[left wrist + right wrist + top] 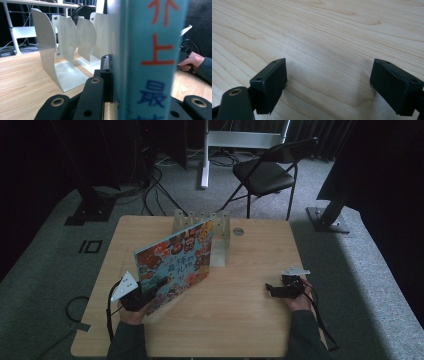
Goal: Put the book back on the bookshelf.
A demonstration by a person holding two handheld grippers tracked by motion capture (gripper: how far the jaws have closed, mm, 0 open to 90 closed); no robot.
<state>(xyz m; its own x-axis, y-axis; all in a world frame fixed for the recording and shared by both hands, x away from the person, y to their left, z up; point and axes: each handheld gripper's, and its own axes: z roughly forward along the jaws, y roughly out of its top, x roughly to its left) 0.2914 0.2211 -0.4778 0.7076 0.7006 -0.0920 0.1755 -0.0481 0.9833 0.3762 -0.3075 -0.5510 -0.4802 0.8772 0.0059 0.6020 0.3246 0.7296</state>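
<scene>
Two grippers work at the wooden table [240,305]. Left gripper [150,292] has its jaws clamped on the picture book [175,262], which stands tilted between them, with the white book rack [220,240] just beyond. Right gripper [272,290] rests with jaws wide apart, bare tabletop between them.

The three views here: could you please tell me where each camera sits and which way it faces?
High view: above the person's side, facing forward and down on the table; both forearms, left gripper, right gripper.
Left gripper view: rides the left gripper, facing the book in its jaws and the bookends; the other hand farther off.
Right gripper view: looks down on bare tabletop between open jaws.
High and left gripper views share book and bookends.
</scene>
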